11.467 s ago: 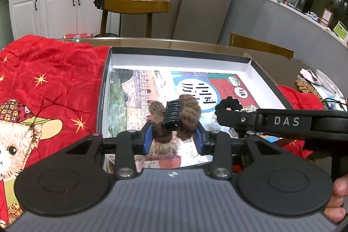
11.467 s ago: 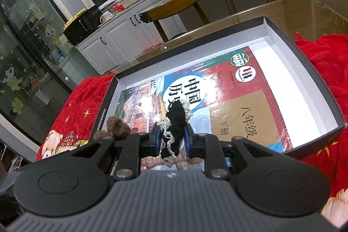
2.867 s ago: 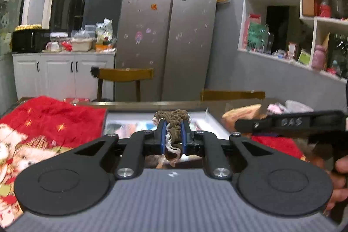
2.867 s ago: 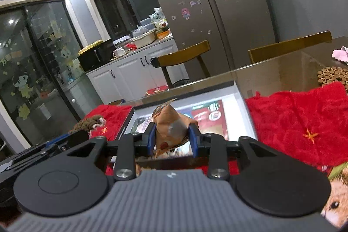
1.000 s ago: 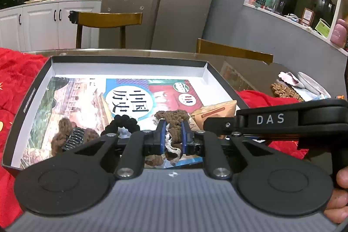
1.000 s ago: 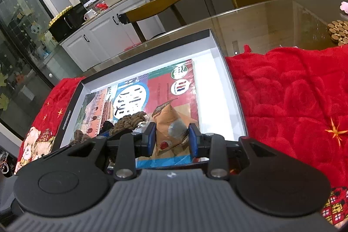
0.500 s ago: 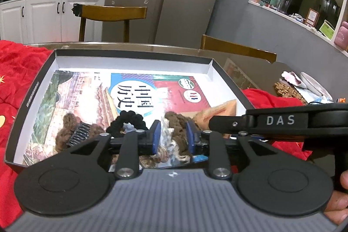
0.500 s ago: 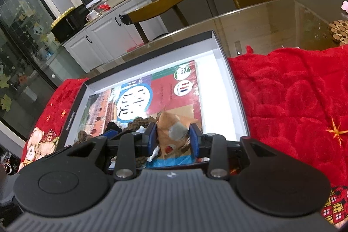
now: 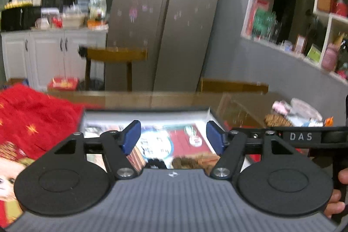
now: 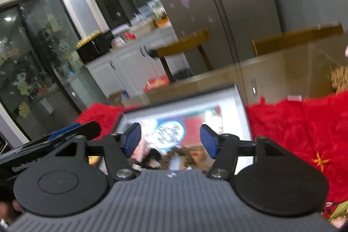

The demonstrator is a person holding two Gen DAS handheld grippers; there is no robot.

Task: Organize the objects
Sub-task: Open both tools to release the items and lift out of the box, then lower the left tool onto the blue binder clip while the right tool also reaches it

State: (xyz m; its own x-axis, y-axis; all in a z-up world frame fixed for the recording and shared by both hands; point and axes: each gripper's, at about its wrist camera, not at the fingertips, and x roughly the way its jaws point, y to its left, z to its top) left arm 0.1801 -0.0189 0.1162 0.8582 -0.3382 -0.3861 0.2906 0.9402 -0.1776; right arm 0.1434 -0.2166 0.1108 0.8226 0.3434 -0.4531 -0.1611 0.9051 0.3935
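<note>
Both views are blurred by motion. A shallow box (image 9: 148, 112) with a dark rim and white walls lies on the table, a colourful book (image 9: 184, 142) flat inside it. My left gripper (image 9: 173, 137) hangs above the box's near end, its jaws opening and nothing between them. Below it, a brown knitted piece (image 9: 184, 163) lies on the book. In the right wrist view my right gripper (image 10: 170, 138) also stands above the box (image 10: 241, 105), jaws opening and empty. Under it lie a tan paper packet (image 10: 195, 156) and dark hair ties (image 10: 154, 156).
A red blanket (image 9: 37, 114) covers the table left of the box and also right of it (image 10: 304, 123). Wooden chairs (image 9: 115, 58) stand behind the glass tabletop (image 9: 152, 99). Small items (image 9: 295, 112) lie at the far right. A hand (image 9: 339, 195) holds the other gripper.
Both grippers have let go of their items, opened wide and risen away from the box. The brown knitted piece and the tan packet now lie in the box.
</note>
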